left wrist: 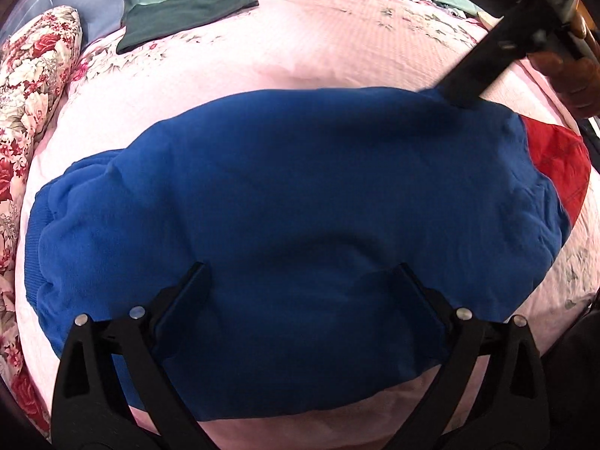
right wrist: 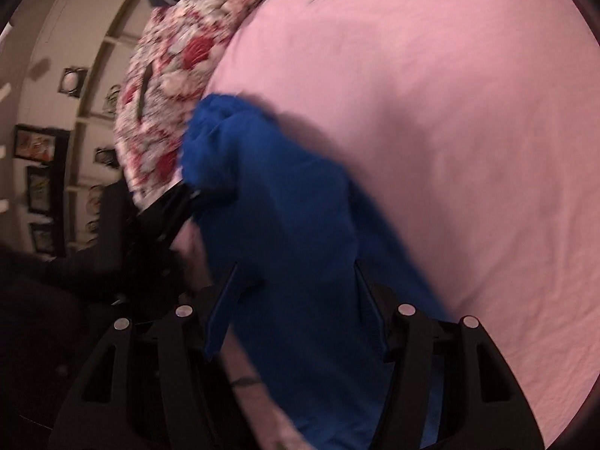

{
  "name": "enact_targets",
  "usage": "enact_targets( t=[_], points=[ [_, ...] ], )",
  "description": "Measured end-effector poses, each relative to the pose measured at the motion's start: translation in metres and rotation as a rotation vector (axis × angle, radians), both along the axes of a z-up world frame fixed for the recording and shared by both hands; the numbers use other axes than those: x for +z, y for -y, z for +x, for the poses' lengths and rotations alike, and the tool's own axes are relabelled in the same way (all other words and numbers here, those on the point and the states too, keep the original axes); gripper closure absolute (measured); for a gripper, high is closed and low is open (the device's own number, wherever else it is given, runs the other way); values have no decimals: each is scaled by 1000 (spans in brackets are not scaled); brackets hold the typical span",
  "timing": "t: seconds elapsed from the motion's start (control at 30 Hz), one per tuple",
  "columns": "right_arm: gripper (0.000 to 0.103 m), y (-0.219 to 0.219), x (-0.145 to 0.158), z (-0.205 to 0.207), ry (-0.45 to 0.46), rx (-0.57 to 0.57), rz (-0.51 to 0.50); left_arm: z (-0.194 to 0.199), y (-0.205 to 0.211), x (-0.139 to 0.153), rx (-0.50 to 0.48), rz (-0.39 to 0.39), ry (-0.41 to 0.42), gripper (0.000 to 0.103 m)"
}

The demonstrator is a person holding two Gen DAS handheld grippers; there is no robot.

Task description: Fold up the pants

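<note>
Blue fleece pants (left wrist: 292, 202) lie spread across the pink bed, folded over, with a ribbed cuff at the left. My left gripper (left wrist: 300, 273) stands wide open with its fingers resting on the near part of the pants. My right gripper (left wrist: 463, 93) shows in the left wrist view at the far right edge of the pants, touching the cloth. In the right wrist view the blue pants (right wrist: 292, 232) run between the spread fingers of the right gripper (right wrist: 296, 273); the view is blurred.
A floral pillow (left wrist: 33, 105) lies along the left side of the pink bedspread (left wrist: 337, 37). A folded dark green garment (left wrist: 187, 11) lies at the back. A red garment (left wrist: 558, 161) peeks out beside the pants at the right.
</note>
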State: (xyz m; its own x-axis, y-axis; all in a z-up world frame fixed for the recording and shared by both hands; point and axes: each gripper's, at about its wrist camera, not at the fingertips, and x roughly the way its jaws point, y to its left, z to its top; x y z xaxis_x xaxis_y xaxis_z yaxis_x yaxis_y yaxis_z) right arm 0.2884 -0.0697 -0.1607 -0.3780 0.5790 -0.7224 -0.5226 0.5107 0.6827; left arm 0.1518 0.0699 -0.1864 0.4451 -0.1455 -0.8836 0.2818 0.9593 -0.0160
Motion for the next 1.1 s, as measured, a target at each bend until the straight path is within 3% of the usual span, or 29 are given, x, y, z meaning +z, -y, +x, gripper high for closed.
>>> enact_targets(
  t=[0.1,0.23,0.33,0.43,0.53,0.7,0.77,0.97,1.03,1.1],
  points=[
    [43,-4,-5,-4,-57,28,7,1,0,-1,-4,-1,5,3],
    [43,4,-21,14,-67,-85,-55,7,-1,-3,-9,-1,2,2],
    [41,-4,-27,5,-176,-20,15,8,-2,-4,-9,0,3,2],
    [41,-17,-29,2,-228,19,77,6,-1,-4,-5,2,4,2],
    [41,-30,-30,14,-214,-35,157,7,0,-4,1,6,0,2],
    [43,-24,-28,49,-142,-255,275,7,1,-3,8,9,-3,2],
    [50,-11,-31,59,-196,-318,326,8,2,-4,18,9,1,2],
    [55,7,-55,70,-289,-408,312,12,1,-3,12,12,-5,2],
    [55,6,-46,67,-267,-391,287,15,0,-2,0,11,-25,2],
    [51,12,-28,63,-187,-371,230,17,-2,6,-23,-2,-50,2]
  ],
)
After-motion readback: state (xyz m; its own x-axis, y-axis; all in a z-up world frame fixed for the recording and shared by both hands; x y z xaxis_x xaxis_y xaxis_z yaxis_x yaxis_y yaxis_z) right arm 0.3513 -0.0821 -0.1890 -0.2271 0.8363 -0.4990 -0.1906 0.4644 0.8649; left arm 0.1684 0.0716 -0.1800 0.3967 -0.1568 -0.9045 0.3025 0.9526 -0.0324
